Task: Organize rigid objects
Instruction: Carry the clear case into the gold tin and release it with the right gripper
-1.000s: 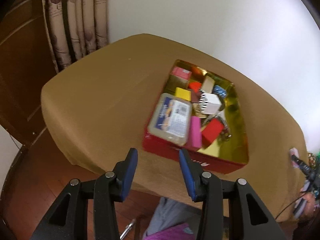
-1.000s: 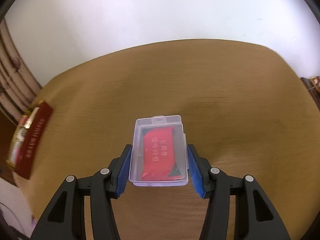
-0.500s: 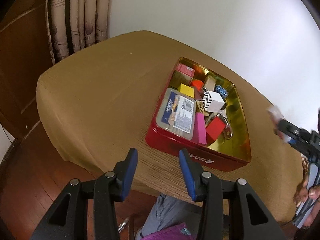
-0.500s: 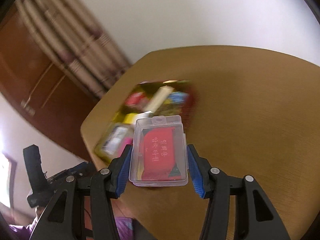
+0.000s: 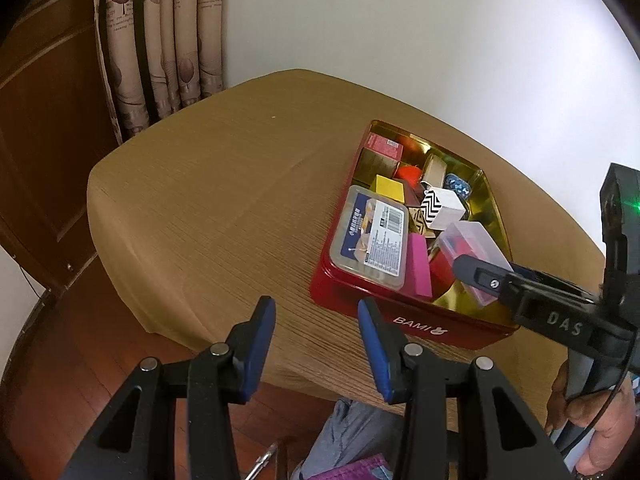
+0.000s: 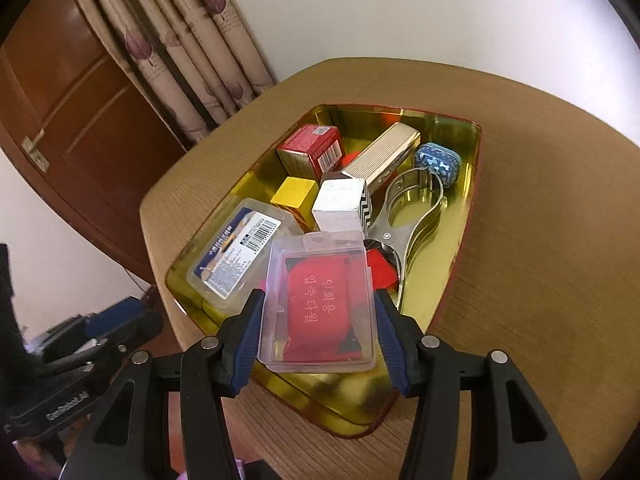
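The right gripper (image 6: 318, 326), clamped on the clear plastic case (image 6: 318, 300), has swung from bare table to above the red tin (image 6: 460, 280) at frame centre; release looks next. The left gripper (image 5: 316, 346) waits apart, low.

Much of the tin's contents I can only half see.

From my right wrist camera the clear plastic case with the red packet (image 6: 318, 300) covers a red block (image 6: 382, 270) and the handle end of the silver metal clamp (image 6: 414, 216), and I cannot tell whether the case touches anything beneath it. The label print on the flat clear box (image 6: 240, 250) is too small for me to read. In the left wrist view my right gripper's black arm (image 5: 532, 296) hides the near right corner of the red tin with the gold inside (image 5: 400, 316), and the pink block (image 5: 420, 266) is partly buried beside that flat box. The purple fabric (image 5: 360, 470) is cut off by the bottom edge.
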{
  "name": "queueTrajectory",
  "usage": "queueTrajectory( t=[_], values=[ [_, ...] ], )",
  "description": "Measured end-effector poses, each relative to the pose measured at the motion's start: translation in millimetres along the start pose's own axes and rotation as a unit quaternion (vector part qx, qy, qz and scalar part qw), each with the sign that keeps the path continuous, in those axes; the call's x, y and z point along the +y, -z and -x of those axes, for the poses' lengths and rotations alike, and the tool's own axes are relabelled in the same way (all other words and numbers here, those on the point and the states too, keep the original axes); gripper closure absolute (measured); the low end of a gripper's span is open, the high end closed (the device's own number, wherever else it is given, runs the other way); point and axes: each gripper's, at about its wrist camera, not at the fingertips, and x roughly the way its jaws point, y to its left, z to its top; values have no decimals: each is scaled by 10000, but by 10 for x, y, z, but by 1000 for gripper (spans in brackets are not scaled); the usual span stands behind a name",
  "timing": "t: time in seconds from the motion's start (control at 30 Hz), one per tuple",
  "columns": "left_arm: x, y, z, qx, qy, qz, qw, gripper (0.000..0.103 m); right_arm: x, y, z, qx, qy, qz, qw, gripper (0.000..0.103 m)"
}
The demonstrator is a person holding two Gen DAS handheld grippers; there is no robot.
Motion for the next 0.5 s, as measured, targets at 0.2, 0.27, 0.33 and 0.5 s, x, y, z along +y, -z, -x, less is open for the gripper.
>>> queueTrajectory(
  t=[0.2, 0.27, 0.33, 0.5],
  values=[
    [19, -1, -22, -7, -117, 20, 9999, 59, 36, 32, 27, -122, 273, 215, 9993, 52],
    [14, 4, -24, -5, -183, 15, 9998, 59, 49, 43, 25, -145, 312, 229, 9991, 51],
    [14, 1, -26, -16, -230, 0, 9997, 59, 60, 62, 35, -188, 309, 204, 9991, 51],
    [9, -6, -28, -35, -283, -59, 9996, 59, 84, 80, 53, -250, 364, 218, 9988, 50]
  ],
)
